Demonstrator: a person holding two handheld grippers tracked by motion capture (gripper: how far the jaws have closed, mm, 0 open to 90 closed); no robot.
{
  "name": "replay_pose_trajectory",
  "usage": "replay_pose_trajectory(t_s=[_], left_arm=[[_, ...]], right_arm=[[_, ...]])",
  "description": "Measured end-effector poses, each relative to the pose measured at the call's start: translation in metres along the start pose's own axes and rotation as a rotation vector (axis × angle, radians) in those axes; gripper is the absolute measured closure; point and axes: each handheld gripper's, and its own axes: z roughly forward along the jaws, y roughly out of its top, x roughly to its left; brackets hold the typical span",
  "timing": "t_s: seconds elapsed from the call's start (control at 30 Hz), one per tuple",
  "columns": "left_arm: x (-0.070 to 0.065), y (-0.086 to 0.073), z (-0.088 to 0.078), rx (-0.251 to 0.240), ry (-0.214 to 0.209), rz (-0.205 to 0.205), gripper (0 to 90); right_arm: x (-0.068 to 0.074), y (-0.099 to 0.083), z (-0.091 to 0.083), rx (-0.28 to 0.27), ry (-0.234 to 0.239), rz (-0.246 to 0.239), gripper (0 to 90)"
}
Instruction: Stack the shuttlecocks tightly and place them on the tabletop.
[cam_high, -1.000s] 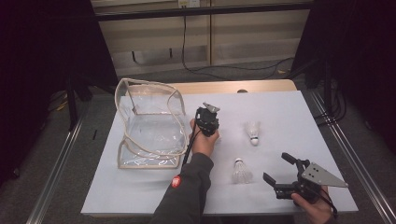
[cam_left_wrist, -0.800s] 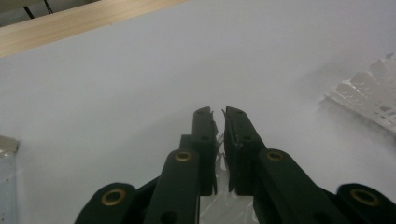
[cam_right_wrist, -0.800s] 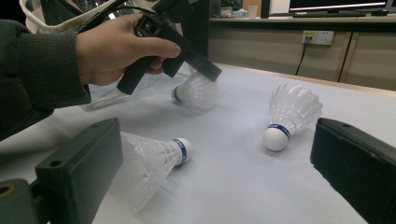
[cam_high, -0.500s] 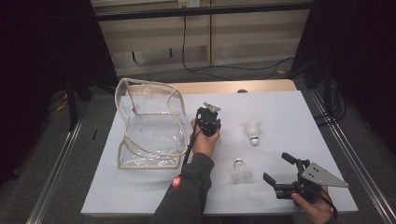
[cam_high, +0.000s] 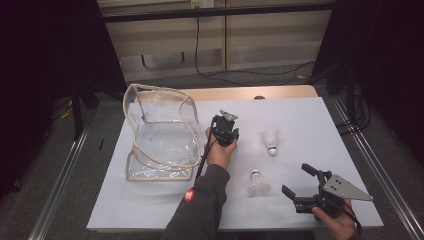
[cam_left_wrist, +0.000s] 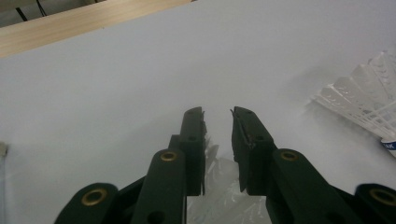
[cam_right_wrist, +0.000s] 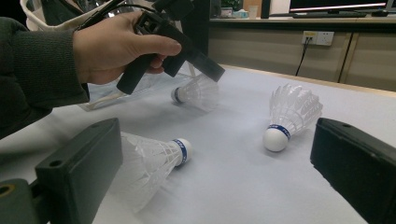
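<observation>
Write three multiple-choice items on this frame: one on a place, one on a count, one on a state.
1. In the high view, the clear bag lies:
A) left of all the shuttlecocks
B) right of them
C) between them
2. Shuttlecocks on the table:
A) two
B) three
C) four
3. The right tool is:
A) shut on a shuttlecock
B) open and empty
C) shut on the bag

Key: 1 A, the bag sits at the table's left side. 2 B, the right gripper view shows three. 3 B, its jaws stand wide apart with nothing between them.
</observation>
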Motion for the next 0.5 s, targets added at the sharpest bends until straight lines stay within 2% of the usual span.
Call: replay_pose_trajectory(t_s=[0.5], left_arm=[[0.0007, 0.0001, -0.004, 0.009, -0.009, 0.011, 78.8]], right_arm=[[0.0004, 0.0, 0.0, 0.0, 0.003, -0.003, 1.8]])
